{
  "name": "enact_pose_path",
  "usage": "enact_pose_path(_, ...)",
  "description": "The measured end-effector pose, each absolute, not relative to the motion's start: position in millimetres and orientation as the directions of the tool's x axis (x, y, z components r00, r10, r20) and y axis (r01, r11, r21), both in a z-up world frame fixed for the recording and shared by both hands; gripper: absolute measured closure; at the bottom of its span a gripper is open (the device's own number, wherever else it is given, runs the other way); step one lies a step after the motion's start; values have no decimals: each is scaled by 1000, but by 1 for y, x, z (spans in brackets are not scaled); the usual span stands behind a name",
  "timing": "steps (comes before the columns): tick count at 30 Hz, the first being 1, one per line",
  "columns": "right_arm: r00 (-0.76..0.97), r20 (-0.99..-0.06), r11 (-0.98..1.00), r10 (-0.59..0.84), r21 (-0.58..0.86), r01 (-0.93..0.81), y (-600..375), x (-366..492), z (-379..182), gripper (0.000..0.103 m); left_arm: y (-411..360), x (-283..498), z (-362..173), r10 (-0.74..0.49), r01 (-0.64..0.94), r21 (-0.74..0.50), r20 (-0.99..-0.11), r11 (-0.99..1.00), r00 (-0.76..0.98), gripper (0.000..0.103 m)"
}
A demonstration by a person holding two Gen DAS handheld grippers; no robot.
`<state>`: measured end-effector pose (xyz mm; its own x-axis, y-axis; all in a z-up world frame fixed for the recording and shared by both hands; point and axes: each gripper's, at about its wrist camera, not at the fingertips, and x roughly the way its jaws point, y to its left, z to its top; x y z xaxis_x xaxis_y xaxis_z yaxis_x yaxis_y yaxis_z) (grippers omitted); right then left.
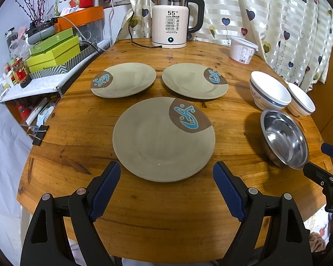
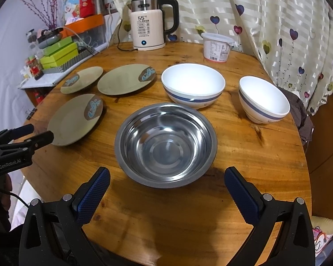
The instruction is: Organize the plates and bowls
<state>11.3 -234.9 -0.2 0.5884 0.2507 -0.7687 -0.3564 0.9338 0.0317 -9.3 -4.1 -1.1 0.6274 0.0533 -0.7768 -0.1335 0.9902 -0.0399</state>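
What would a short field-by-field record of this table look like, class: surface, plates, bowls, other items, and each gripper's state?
surface: round wooden table
plates: three, unstacked; near plate, far left plate, far right plate
bowls: three, unnested; steel bowl, wide white bowl, small white bowl
other items: electric kettle showing 55, lidded plastic tub
left gripper: open, before the near plate, holding nothing
right gripper: open, before the steel bowl, holding nothing
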Motion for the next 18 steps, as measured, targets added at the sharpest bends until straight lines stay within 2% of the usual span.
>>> enact_pose_path(18,574,-779,931,251,32,-364,-231,13,1,0,-2,-10,-4,58,-136,-35,-781,990,622,17)
